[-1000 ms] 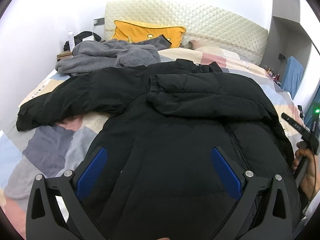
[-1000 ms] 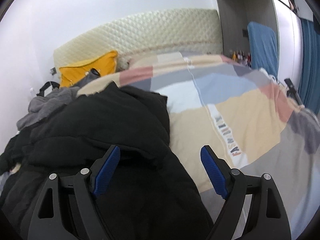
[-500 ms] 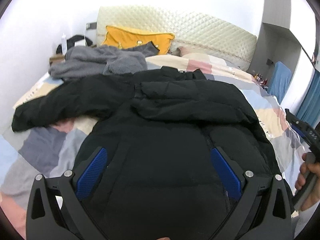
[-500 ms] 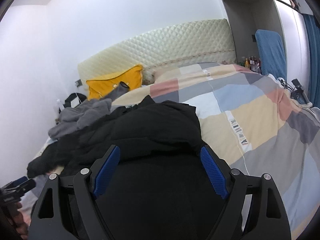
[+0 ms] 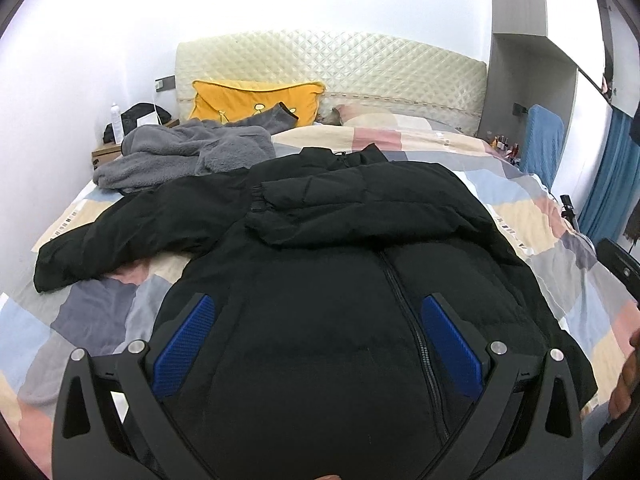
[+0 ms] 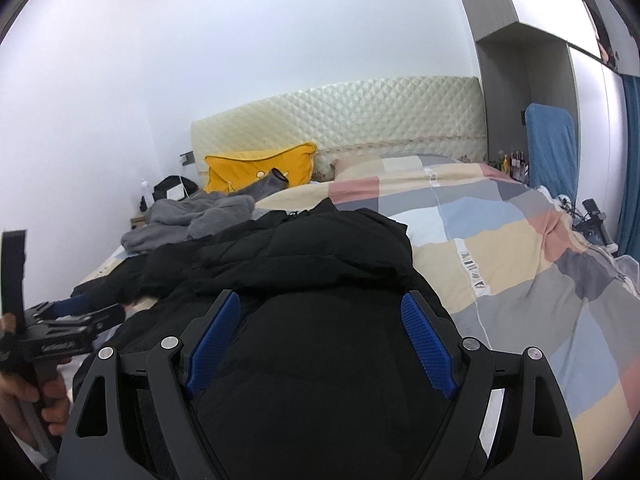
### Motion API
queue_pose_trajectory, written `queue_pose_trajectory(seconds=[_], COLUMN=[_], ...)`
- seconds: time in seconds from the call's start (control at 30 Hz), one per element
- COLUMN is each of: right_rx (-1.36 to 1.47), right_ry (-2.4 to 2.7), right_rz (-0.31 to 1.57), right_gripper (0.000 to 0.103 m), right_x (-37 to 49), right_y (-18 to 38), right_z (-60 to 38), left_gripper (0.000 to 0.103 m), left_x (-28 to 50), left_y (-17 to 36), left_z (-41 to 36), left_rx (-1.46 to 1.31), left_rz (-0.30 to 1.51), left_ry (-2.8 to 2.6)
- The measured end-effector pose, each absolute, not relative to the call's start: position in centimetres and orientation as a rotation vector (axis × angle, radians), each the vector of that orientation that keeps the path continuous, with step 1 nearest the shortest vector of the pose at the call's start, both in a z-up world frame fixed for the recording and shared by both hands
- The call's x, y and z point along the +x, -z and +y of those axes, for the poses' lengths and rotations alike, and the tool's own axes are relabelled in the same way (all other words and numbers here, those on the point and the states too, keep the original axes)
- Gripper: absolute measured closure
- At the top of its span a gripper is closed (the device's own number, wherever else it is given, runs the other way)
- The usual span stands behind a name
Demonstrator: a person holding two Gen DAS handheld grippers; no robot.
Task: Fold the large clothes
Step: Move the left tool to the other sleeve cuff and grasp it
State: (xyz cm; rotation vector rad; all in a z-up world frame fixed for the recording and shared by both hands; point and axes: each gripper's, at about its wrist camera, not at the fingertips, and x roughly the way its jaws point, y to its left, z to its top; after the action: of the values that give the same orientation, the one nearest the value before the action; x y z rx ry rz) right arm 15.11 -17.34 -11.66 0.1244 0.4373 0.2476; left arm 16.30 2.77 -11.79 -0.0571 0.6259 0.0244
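A black puffer jacket (image 5: 332, 264) lies front up on the bed, zipper down the middle, hood towards the headboard. Its left sleeve (image 5: 132, 232) stretches out to the left; the other sleeve is folded across the chest. My left gripper (image 5: 318, 336) is open and empty above the jacket's lower front. My right gripper (image 6: 320, 336) is open and empty above the jacket (image 6: 320, 264) near its right side. The left gripper also shows at the left edge of the right wrist view (image 6: 60, 332).
A patchwork quilt (image 5: 532, 216) covers the bed. A grey fleece garment (image 5: 188, 156) and a yellow pillow (image 5: 256, 98) lie near the quilted headboard (image 5: 360, 60). A nightstand with a bottle (image 5: 116, 120) stands at the left. Blue curtain (image 5: 608, 176) at the right.
Both grippers have pulled back and risen from the jacket. The right wrist view swung left, from the jacket's right edge to above its middle. Both stay open.
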Motion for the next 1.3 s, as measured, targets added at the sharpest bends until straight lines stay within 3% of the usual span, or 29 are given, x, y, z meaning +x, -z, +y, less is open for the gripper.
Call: queue_pose_trajectory(seconds=[0.67, 1.3], right_rx=[0.104, 0.133], right_ry=[-0.225, -0.181], right_rz=[0.378, 0.382], right_gripper=[0.013, 0.001], right_x=[11.3, 11.6], right_y=[12.4, 12.6], right_z=[-17.1, -17.6], left_gripper=[0.0, 0.0], left_x=[18.8, 21.4], left_y=[8.4, 3.1], left_z=[5.4, 25.5], left_rx=[0.003, -0.034], left_rz=[0.66, 0.646], left_ry=[-0.016, -0.213])
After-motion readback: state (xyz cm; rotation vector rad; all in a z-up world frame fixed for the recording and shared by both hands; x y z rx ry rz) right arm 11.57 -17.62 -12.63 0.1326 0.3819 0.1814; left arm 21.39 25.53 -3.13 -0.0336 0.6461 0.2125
